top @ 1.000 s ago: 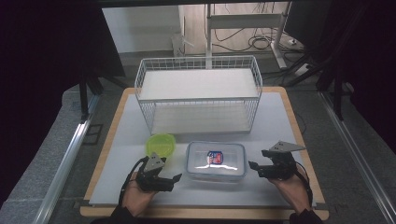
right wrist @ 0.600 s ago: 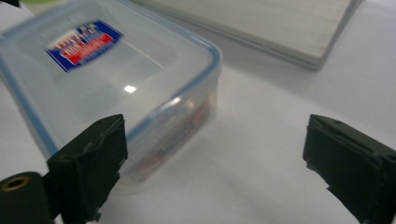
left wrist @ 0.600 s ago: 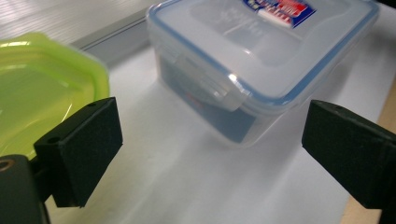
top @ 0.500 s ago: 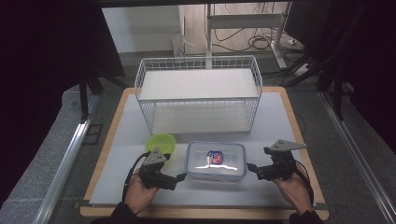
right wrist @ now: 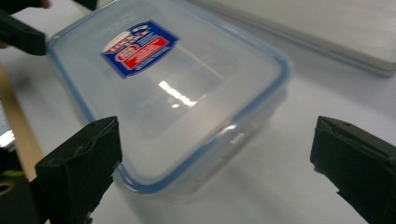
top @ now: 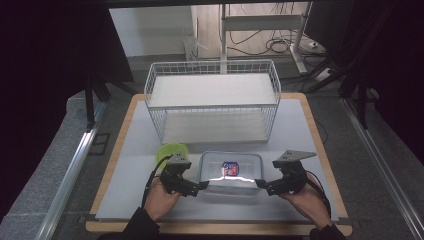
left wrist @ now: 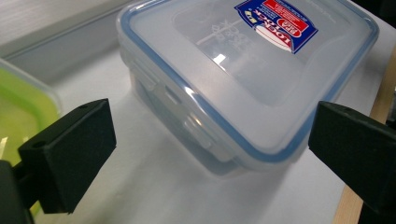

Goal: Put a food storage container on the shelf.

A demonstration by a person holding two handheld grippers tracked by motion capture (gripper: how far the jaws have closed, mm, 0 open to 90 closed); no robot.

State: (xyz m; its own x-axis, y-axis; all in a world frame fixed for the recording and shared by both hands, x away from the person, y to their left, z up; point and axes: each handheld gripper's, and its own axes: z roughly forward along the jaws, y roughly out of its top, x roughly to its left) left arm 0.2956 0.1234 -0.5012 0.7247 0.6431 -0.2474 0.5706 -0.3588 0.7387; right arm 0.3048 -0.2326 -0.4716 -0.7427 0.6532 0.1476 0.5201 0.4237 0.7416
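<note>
High view first: we've got a clear plastic food container (top: 231,172) with a blue-sealed snap lid and a red and blue label (top: 230,168) sitting near the front middle of the white table top (top: 300,130), just in front of the white wire basket (top: 212,100). Our left gripper (top: 200,186) has slid in since the frame a second ago; back then it sat further left, near the front edge, and the lime green lid (top: 167,151) showed almost whole. Now the gripper and its hand (top: 161,197) cover the green lid's near right side, and the jaw tips sit right at the container's left end. Our right gripper (top: 261,185) has crept in too, its tips now just at the container's right end, where before there was a clear gap. The container itself hasn't budged, and neither has the basket. Left gripper view shows the jaws spread wide with the container's corner (left wrist: 243,84) between them but further out, nothing pinched, and the green lid (left wrist: 18,116) off behind the left jaw. Right gripper view is the same story: jaws wide apart, the container's corner (right wrist: 177,107) in the gap, not gripped, though that frame's a bit blurry. We can't tell from any view whether the tips actually touch the plastic.
</note>
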